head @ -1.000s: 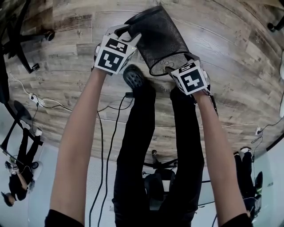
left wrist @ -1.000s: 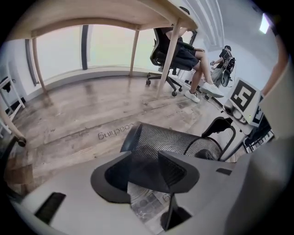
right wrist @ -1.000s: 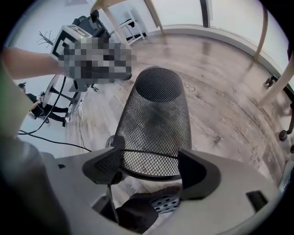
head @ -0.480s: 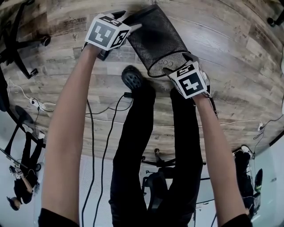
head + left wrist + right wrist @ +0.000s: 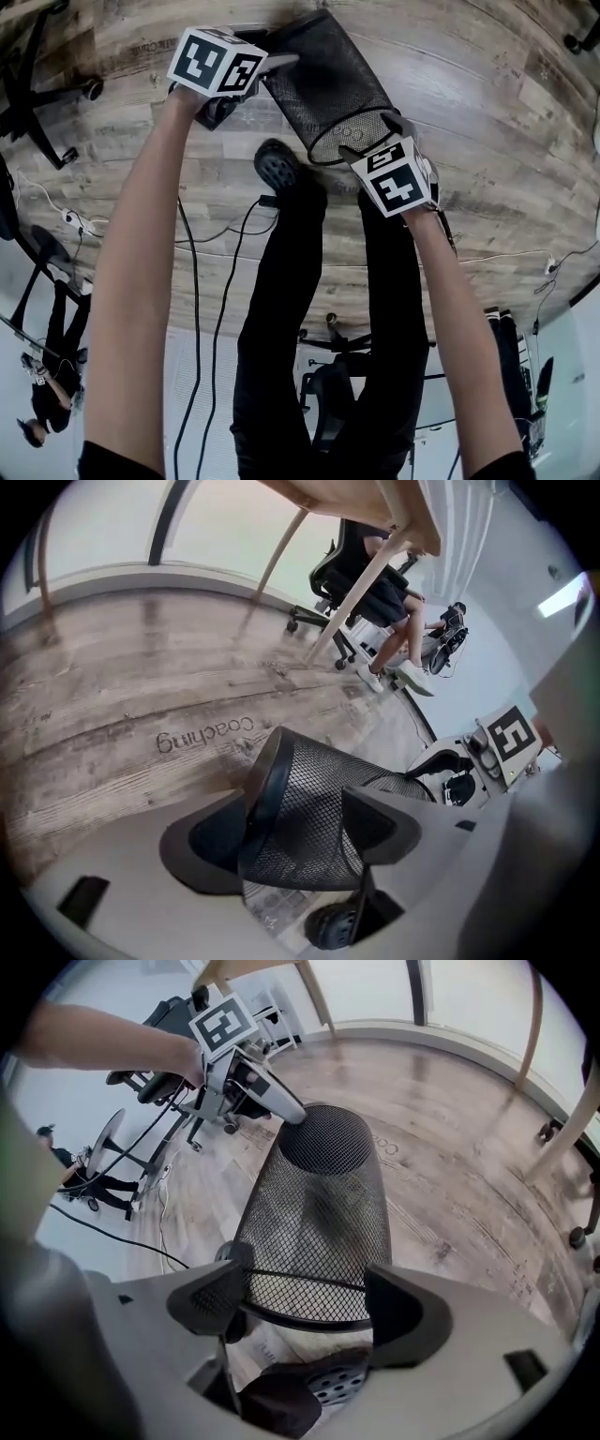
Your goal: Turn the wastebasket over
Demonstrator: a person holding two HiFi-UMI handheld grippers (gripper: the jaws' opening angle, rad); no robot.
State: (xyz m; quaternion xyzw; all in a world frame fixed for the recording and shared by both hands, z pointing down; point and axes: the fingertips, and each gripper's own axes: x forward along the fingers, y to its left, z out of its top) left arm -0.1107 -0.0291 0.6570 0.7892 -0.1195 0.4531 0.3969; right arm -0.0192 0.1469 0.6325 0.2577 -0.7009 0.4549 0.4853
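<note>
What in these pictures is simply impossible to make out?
- Whether the wastebasket touches the floor: its own mesh and the jaws cover its underside in every view.
- The person's second foot, head view: behind the right gripper.
- Print on the sheet under the wastebasket, left gripper view: too blurred.
- Bystander, head view's left edge: too small.

The wastebasket (image 5: 328, 84) is fine black metal mesh, see-through and matt, finished with a smooth solid band at its rim and another round its base. The floor (image 5: 487, 141) is wood-look plank, grey-brown with heavy grain and knots, smooth, with a soft sheen where the light falls. The left hand-held gripper (image 5: 295, 832) and the right hand-held gripper (image 5: 305, 1302) have smooth, matt grey plastic bodies. Their pads (image 5: 203, 1300) are darker, dull and rubbery-looking. The shoe (image 5: 278, 167) is black, moulded and perforated, like foam. The trousers (image 5: 281, 309) are plain black cloth.
</note>
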